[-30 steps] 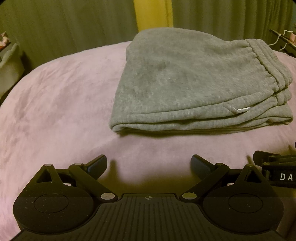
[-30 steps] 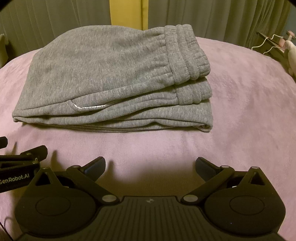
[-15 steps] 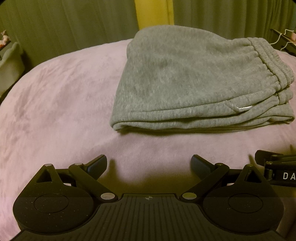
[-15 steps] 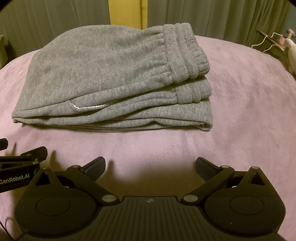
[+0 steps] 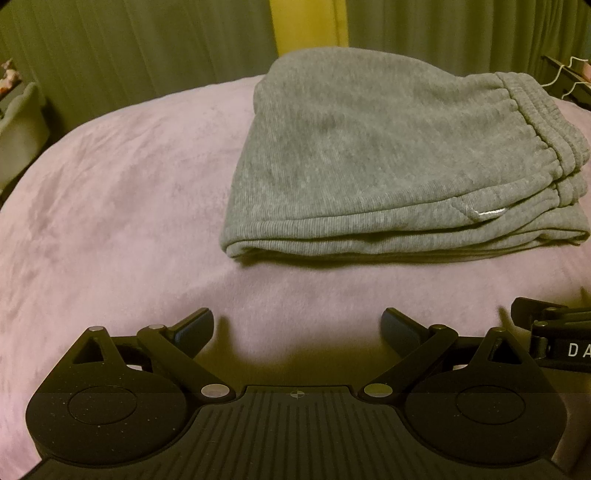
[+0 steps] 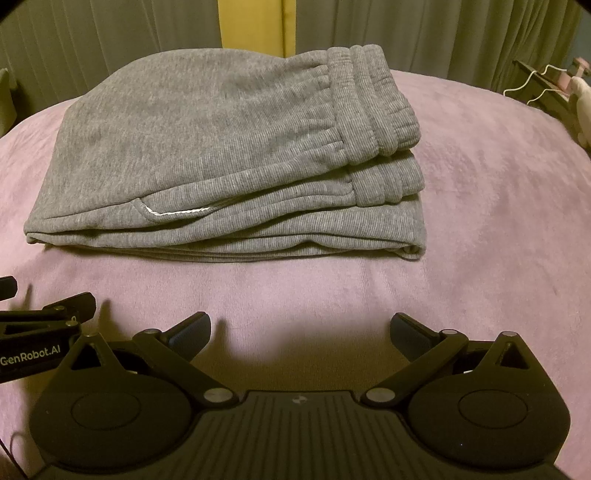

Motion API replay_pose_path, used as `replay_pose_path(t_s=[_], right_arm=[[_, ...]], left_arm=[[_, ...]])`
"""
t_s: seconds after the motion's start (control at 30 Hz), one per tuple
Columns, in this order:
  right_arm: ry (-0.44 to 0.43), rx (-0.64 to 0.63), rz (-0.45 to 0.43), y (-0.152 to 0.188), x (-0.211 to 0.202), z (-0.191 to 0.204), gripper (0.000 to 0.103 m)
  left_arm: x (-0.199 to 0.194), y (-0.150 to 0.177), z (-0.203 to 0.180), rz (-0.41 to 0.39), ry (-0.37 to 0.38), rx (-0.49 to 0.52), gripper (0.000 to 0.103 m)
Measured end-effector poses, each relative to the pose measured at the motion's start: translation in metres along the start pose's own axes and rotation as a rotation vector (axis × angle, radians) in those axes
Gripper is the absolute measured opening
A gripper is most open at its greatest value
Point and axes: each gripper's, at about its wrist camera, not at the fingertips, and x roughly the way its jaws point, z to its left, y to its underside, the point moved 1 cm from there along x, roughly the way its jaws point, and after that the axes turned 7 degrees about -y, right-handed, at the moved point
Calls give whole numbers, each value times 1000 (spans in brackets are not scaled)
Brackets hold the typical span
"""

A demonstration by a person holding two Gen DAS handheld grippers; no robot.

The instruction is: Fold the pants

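Observation:
Grey sweatpants [image 5: 388, 162] lie folded in a flat stack on the pink blanket [image 5: 122, 206], waistband to the right. The right wrist view shows the same pants [image 6: 221, 158], with the ribbed waistband [image 6: 373, 107] on top and a white-stitched pocket edge [image 6: 177, 213] facing me. My left gripper [image 5: 297, 325] is open and holds nothing, a short way in front of the stack's near edge. My right gripper [image 6: 300, 326] is also open and holds nothing, at the same distance from the pants. Each gripper's side shows at the edge of the other's view.
Green-grey curtains [image 6: 424, 33] with a yellow strip [image 6: 251, 26] hang behind the bed. A dark rack with a white cord [image 6: 535, 83] stands at the right, a pale object [image 5: 22, 122] at the left edge. Bare blanket [image 6: 498, 206] surrounds the stack.
Both views have shifted very slightly against the pants; the stack itself has not moved and both grippers stay open.

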Motion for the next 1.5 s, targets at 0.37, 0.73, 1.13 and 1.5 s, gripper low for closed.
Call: replay_pose_path(t_s=[0.37,0.73,1.13,1.5], right_arm=[[-3,0,1,1,0,-1,103],[0,0,2,0,0,-1,103],[2,-1,6,1,2,0,103],[1,-1,6,1,1,-1,103]], left_arm=[[1,0,-1,8,-3,4,100],[4,0,1,11,-6,1,100],[5,1,3,15,-4,-2,100],[5,1,4,17,3,-4,100]])
